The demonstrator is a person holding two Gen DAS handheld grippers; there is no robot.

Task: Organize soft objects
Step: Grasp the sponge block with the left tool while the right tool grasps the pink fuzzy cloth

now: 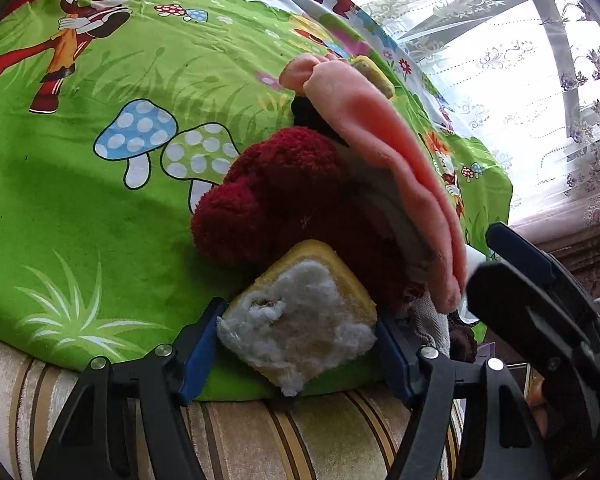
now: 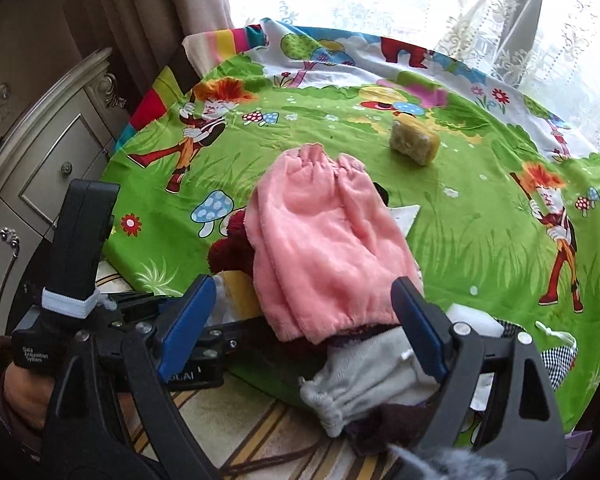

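Soft pile: pink fleece cloth [image 2: 320,248] draped on top, sitting near the front edge of the green cartoon sheet [image 2: 480,220].
Under the pink: dark red fuzzy item [image 1: 276,196] pokes out on the left side, touching the pink cloth above it.
Front of the pile: grey gathered cloth [image 2: 364,384] hangs over the near edge, just beside a black-and-white checked piece [image 2: 556,360] to its right.
Sponge in play: yellow sponge [image 1: 304,320], its white face worn and fluffy, sits right between the left gripper's blue pads, both pads touching its sides.
Left gripper [image 1: 296,344]: clamped on the yellow sponge, down at the near edge of the sheet, up against the dark red item.
Right gripper [image 2: 304,324]: jaws spread wide, one on each side of the pink cloth's near hem, pads not pressing on it.
Second sponge: another yellowish sponge [image 2: 414,142] lies alone far back on the sheet, well apart from the pile.
Surface below: striped beige cover [image 1: 260,436] shows under the sheet's near edge.
Background: lace curtain [image 1: 520,60] at the far side, pale carved drawers [image 2: 40,168] on the left.
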